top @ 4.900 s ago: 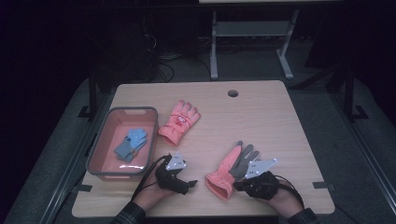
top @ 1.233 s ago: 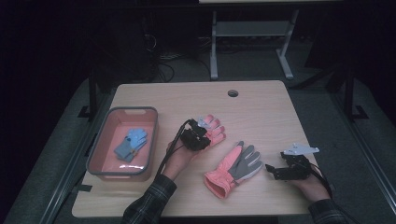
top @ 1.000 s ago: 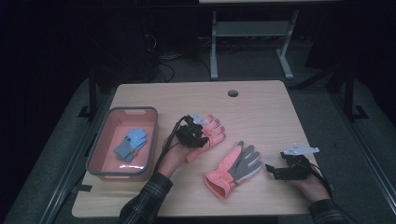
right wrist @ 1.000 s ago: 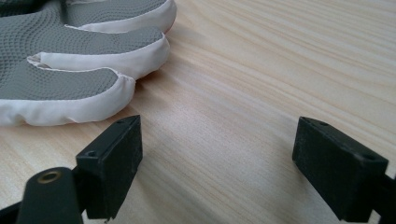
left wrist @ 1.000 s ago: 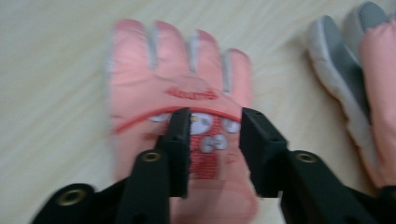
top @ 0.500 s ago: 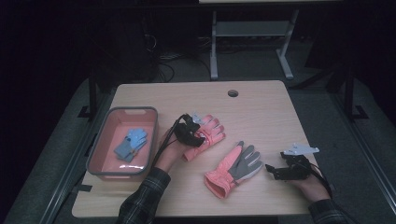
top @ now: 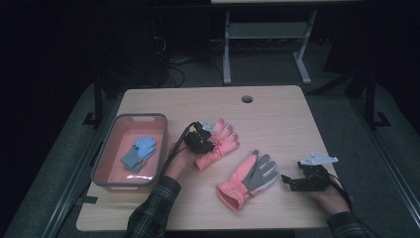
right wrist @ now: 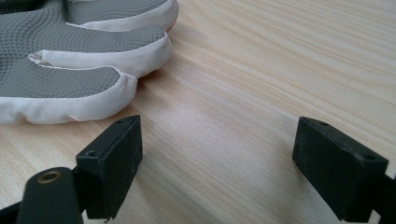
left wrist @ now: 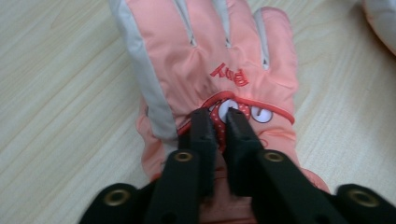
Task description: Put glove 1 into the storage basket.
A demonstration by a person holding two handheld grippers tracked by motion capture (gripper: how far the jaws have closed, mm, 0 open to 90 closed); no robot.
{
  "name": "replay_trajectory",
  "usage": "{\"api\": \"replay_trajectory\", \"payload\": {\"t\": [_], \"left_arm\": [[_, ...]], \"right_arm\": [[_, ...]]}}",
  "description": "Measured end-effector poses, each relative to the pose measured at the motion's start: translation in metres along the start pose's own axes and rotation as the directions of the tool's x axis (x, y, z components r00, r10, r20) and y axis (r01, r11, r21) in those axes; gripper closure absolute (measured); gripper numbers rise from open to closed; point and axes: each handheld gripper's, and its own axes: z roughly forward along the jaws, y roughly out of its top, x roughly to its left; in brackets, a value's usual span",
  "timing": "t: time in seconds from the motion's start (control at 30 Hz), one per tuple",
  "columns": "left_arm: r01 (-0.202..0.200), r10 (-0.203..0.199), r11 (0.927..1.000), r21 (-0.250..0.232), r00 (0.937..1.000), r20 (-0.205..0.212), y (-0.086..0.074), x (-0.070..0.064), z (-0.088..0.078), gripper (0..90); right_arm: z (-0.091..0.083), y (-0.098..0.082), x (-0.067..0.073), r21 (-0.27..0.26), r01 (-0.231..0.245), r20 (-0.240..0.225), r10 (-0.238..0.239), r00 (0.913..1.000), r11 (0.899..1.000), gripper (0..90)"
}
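Pink glove (left wrist: 205, 70) | left hand-held gripper (left wrist: 219, 122) just clenched, pinching its back | right hand-held gripper (right wrist: 217, 154) spread wide, empty

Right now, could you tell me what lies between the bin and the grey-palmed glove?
The pink glove, pinched by the left hand-held gripper, as the high view shows.

A pink glove (top: 218, 144) with white side trim and a red emblem lies flat, back up, at mid-desk (top: 277, 114), fingers pointing away, its back fabric pinched by the left claw (left wrist: 219, 119).
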Motion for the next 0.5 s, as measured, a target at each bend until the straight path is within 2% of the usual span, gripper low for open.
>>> {"api": "replay_trajectory", "payload": {"t": [0.13,0.2,0.27,0.37,0.43,0.47,0.5], "left_arm": [[0.018,-0.018,0.9998,-0.012,0.9998,0.010,0.001,0.001,-0.003,87.7],[0.073,-0.071,0.9963,-0.046,0.9965,0.044,-0.001,0.007,-0.010,88.1],[0.094,-0.091,0.9939,-0.058,0.9942,0.057,-0.002,0.009,-0.015,88.1],[0.113,-0.108,0.9917,-0.062,0.9911,0.077,-0.003,0.010,-0.021,88.0],[0.112,-0.107,0.9913,-0.069,0.9908,0.083,-0.003,0.009,-0.025,88.0],[0.112,-0.107,0.9913,-0.069,0.9908,0.083,-0.003,0.009,-0.025,88.0],[0.125,-0.117,0.9892,-0.077,0.9884,0.097,-0.003,0.008,-0.031,88.0]], "right_arm": [[0.000,0.000,0.000,-0.001,-0.004,-0.001,0.004,1.0000,1.000,15.8],[0.000,0.000,0.000,0.000,-0.008,-0.004,0.008,1.0000,1.000,15.7],[-0.001,0.000,-0.001,0.000,-0.010,-0.001,0.010,1.0000,1.000,16.4],[-0.006,0.002,-0.001,-0.011,-0.024,-0.014,0.024,0.9996,1.000,27.7],[-0.013,0.005,0.000,-0.028,-0.035,-0.024,0.034,0.9992,0.999,40.5],[-0.013,0.005,0.000,-0.028,-0.035,-0.024,0.034,0.9992,0.999,40.5],[-0.021,0.009,0.003,-0.044,-0.025,-0.053,0.022,0.9983,0.999,58.0]]}}
